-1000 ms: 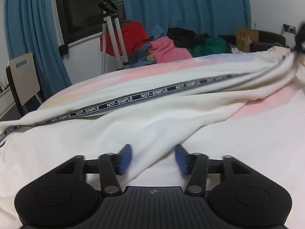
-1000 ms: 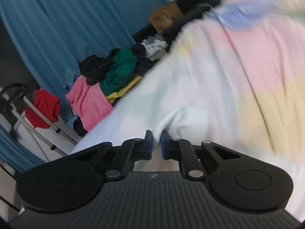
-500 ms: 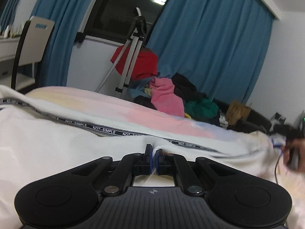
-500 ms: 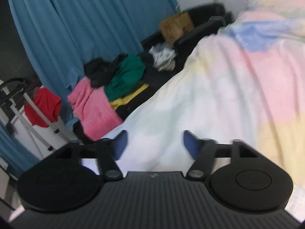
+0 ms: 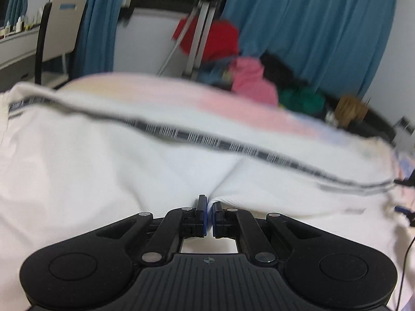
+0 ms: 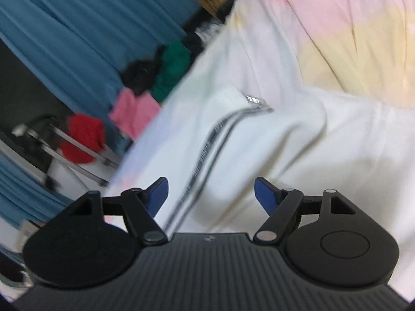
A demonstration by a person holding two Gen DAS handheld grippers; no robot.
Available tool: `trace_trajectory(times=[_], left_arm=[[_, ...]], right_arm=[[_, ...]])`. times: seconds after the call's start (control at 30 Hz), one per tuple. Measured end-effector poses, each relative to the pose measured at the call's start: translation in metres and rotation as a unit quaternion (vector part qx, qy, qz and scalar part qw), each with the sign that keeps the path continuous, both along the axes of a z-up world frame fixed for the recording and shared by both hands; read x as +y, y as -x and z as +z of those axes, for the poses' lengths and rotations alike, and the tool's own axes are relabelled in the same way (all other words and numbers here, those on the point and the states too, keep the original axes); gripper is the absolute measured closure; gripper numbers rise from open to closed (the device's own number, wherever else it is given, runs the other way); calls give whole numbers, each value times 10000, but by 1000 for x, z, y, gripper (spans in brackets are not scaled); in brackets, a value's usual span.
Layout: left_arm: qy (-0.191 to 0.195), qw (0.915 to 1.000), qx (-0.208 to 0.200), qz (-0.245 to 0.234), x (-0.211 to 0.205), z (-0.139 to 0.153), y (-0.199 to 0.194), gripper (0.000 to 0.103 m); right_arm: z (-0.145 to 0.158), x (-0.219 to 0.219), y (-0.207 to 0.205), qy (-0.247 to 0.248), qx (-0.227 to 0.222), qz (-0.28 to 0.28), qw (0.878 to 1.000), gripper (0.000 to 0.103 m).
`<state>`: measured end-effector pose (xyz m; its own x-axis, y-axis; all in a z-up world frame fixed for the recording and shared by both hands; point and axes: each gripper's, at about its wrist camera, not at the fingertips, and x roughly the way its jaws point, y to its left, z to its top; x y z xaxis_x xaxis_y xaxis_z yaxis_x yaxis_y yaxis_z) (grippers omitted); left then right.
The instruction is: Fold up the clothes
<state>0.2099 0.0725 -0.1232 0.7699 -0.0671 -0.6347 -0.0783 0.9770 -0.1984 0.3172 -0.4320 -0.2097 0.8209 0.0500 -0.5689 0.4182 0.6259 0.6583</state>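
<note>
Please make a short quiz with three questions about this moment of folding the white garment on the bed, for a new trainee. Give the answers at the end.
1. True or false: the left tongs are shut on a fold of the white garment.
2. Multiple choice: the right tongs are (A) shut on the red cloth, (B) open over the white garment with its dark stripe running between the fingers, (C) shut on the pastel bedsheet.
3. Fill in: beyond the bed, the pile of clothes lies in front of a ____ curtain.

Key: 1 true; 2 B; 3 blue.
</note>
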Motion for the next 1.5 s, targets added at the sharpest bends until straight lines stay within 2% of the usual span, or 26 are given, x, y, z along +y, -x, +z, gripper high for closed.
trace_trajectory(times=[0.1,0.17,0.2,0.27,0.3,0.33,0.43,0.5,0.6,0.67,0.7,0.73,0.8,0.93,1.0,1.07,1.2,1.33,1.5], left_arm=[[-172,9998,37,-9,-3,0,-4,99],[-115,9999,6,8,-1,0,-6,99],[-47,10000,-7,33,1,-2,-7,99],[146,9998,-80,88,5,-4,-6,99],[281,9994,-146,139,9,-4,-5,99],[424,9987,-217,194,12,-4,-5,100],[785,9947,-615,235,21,-2,-4,100],[1029,9908,-847,242,26,-1,-3,100],[1347,9845,-1098,225,31,2,0,100],[1408,9822,-1228,190,31,5,3,100],[1390,9822,-1253,157,30,7,5,100],[1348,9832,-1228,122,28,7,6,100],[1247,9860,-1104,43,23,7,6,100],[833,9945,-623,-119,7,-5,4,99],[617,9964,-563,-151,-1,-8,6,99],[401,9977,-524,-179,-9,-10,7,99],[193,9983,-530,-164,-17,-10,12,99],[76,9985,-542,-85,-23,-8,16,98],[-84,9982,-594,34,-36,-1,18,97]], right_arm=[[-9,3,-7,-347,15,-5,9994,27],[-15,4,-17,-193,131,-127,9996,27],[-15,3,-25,-33,182,-246,9995,31],[-14,-1,-40,224,174,-480,9984,50],[-9,-1,-51,321,189,-524,9979,66],[-3,1,-62,444,244,-544,9972,75],[38,21,-104,1072,283,-396,9930,81],[77,35,-131,1421,107,-161,9897,83],[146,57,-148,1827,-920,104,9788,83],[174,67,-142,2125,-1485,146,9657,83],[178,67,-139,2197,-1579,93,9627,83],[175,63,-135,2187,-1589,12,9628,83],[151,48,-124,2018,-1378,-174,9695,83],[65,4,-100,1583,-522,-411,9852,83],[18,-16,-84,1282,-32,-524,9904,83],[-13,-31,-69,1002,39,-619,9930,84],[-23,-45,-55,1038,-266,-542,9928,84],[-24,-58,-29,1125,-359,-635,9910,93],[-20,-60,-14,1174,-356,-382,9917,89]])
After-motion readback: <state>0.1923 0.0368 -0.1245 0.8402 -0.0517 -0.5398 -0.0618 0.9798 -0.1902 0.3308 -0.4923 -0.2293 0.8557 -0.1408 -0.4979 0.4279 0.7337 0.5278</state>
